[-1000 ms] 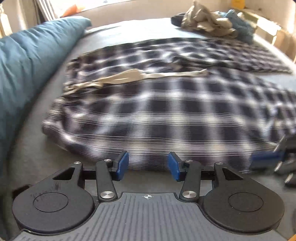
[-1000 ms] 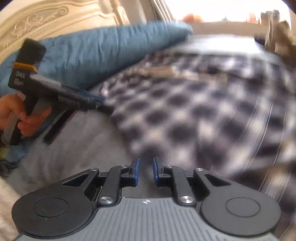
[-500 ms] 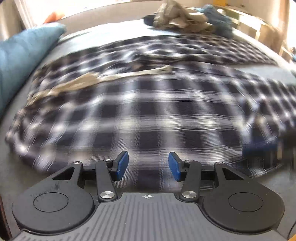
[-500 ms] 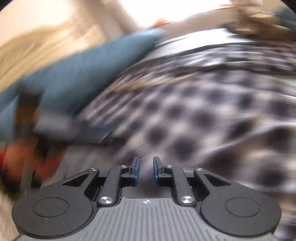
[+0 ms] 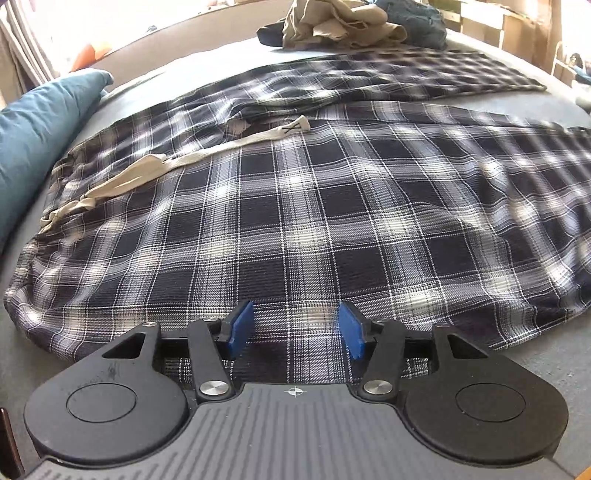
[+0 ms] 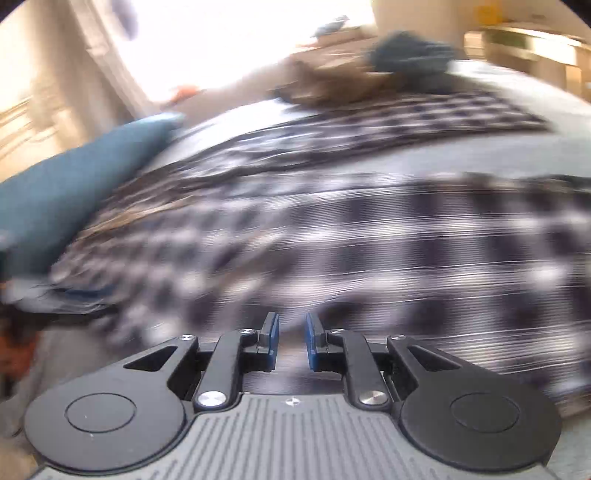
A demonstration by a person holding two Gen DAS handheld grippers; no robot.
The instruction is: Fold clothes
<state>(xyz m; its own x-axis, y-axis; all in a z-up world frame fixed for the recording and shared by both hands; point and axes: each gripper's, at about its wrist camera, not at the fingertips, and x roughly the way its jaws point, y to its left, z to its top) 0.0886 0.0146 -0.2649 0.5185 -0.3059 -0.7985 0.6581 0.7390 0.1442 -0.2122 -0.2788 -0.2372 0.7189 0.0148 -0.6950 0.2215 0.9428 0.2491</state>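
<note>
While spread flat across a grey bed, the clothes await folding, seen from both wrist cameras.
Pillow: a plump teal fabric pillow (image 5: 33, 136) lies at the left edge of the grey bed sheet (image 5: 546, 354), just beside the garment.
Garment: a pair of soft navy-and-white plaid flannel trousers (image 5: 332, 221) lies flat mid-bed, waist to the left, the weave crisp in the left wrist view and streaked with blur in the right (image 6: 369, 240).
Drawstring: a flat cream cotton drawstring (image 5: 184, 162) trails over the waist area.
Pile: a crumpled heap of beige and blue clothes (image 5: 351, 22) sits at the far edge of the bed, touching the far trouser leg.
Left gripper: the black left gripper (image 5: 296, 330) tilts down over the near hem, its blue pads (image 5: 240, 328) opening, plaid cloth lying below and between them, unpinched.
Right gripper: the black right gripper (image 6: 291, 341) points down at the blurred plaid, blue pads a narrow gap apart, nothing between them.
</note>
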